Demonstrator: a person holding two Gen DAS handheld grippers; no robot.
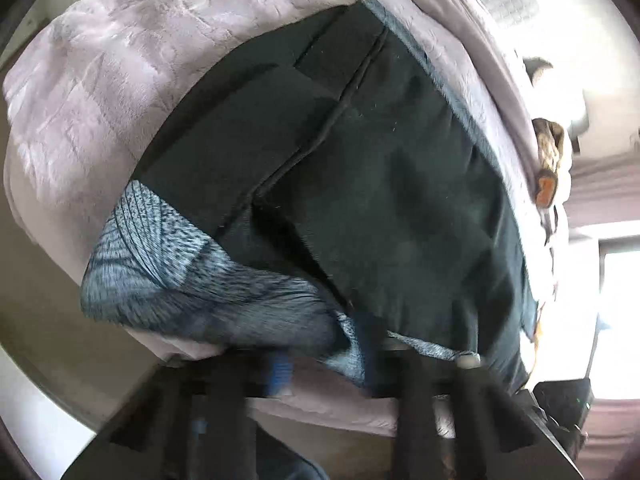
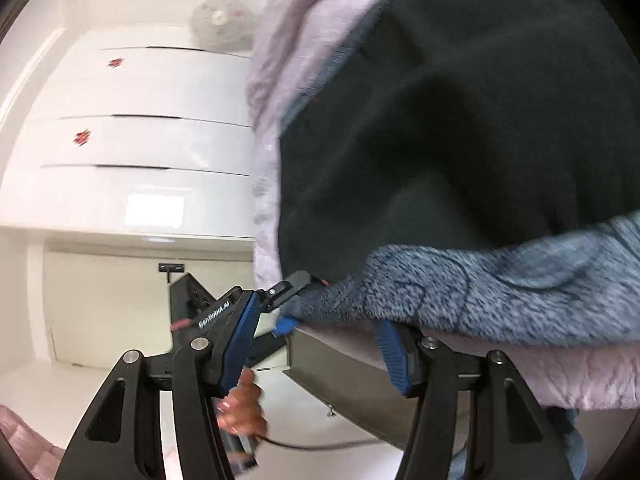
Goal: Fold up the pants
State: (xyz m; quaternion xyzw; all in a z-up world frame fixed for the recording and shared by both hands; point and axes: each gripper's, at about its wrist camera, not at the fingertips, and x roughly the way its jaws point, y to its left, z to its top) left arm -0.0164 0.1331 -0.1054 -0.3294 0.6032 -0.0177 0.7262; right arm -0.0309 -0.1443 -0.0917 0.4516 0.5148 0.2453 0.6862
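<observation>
- One pair of dark fleece-lined pants (image 1: 360, 184) lies on the plush lilac blanket (image 1: 120, 80); heathered blue lining turned out along the near edge.
- Left gripper (image 1: 332, 364): blurred at that edge, grip indeterminate.
- Right gripper (image 2: 320, 344): fingers spread, ribbed blue pads (image 2: 392, 356), nothing clamped.

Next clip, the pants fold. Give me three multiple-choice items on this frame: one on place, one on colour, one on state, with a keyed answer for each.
1. Where do the pants lie?
A. on the pale lilac blanket
B. on the white drawers
C. on the floor

2. What colour is the pants' turned-out inner lining?
A. red
B. heathered blue-grey
C. yellow

3. How does the right hand-held gripper stand?
A. shut on the blanket
B. out of view
C. open, fingers spread wide

Key: 1 A, the fuzzy blanket surrounds the dark cloth in the left wrist view. 2 B, the fleecy lining shows blue-grey at the near edge. 3 C, its blue pads sit far apart with the pants' edge over the gap.
</observation>
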